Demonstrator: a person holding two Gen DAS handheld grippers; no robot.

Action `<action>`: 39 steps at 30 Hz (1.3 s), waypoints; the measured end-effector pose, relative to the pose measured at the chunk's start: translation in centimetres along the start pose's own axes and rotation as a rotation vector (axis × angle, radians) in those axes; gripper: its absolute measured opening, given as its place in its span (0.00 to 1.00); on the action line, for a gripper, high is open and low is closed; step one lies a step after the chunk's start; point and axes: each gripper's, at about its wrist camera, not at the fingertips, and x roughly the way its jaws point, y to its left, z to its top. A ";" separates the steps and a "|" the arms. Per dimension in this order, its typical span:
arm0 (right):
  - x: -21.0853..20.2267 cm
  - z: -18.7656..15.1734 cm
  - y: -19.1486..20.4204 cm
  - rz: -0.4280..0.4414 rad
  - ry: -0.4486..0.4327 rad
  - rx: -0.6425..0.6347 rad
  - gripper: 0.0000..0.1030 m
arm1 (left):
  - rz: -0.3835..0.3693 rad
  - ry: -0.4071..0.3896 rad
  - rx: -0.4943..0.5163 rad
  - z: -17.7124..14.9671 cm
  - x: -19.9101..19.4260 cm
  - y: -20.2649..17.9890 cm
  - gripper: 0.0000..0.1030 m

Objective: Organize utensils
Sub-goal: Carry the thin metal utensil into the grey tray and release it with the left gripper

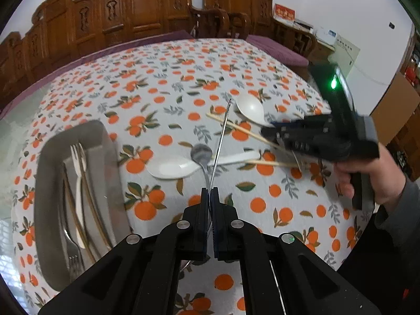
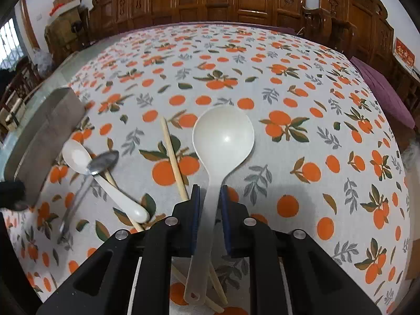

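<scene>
Left gripper (image 1: pixel 210 191) clamped tight on thin metal utensil (image 1: pixel 221 134); right gripper (image 2: pixel 210 191) pinched around glossy white ladle (image 2: pixel 223 136).

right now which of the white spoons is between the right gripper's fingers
The large round-bowled white ladle spoon; the right gripper straddles its handle. The smaller white spoon lies free under the metal spoon.

Orange-print tablecloth (image 2: pixel 302 84) bears grey tray (image 1: pixel 52 183), 2 chopsticks (image 2: pixel 174 160), white spoon (image 2: pixel 105 181).
</scene>
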 end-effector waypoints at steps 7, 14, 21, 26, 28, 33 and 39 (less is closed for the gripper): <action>-0.6 0.0 -0.8 -0.008 -0.021 0.039 0.11 | 0.019 -0.043 -0.025 0.6 -2.1 1.3 0.01; -3.5 0.3 0.1 0.029 -0.111 0.043 0.11 | 0.062 -0.068 -0.039 1.0 -3.7 2.2 0.01; -6.3 0.2 3.2 0.047 -0.185 -0.025 0.11 | 0.104 -0.079 -0.065 1.2 -4.7 3.7 0.01; -7.0 0.0 5.2 0.087 -0.199 -0.052 0.11 | 0.140 -0.080 -0.095 1.0 -4.9 5.5 0.01; -7.0 0.0 6.1 0.103 -0.195 -0.065 0.11 | 0.155 -0.078 -0.111 0.9 -4.9 6.5 0.01; -6.8 -0.2 8.0 0.128 -0.187 -0.101 0.11 | 0.192 -0.055 -0.161 0.3 -4.0 9.1 0.01; -7.0 -0.3 8.9 0.155 -0.186 -0.110 0.11 | 0.239 -0.013 -0.233 -0.8 -2.1 12.0 0.02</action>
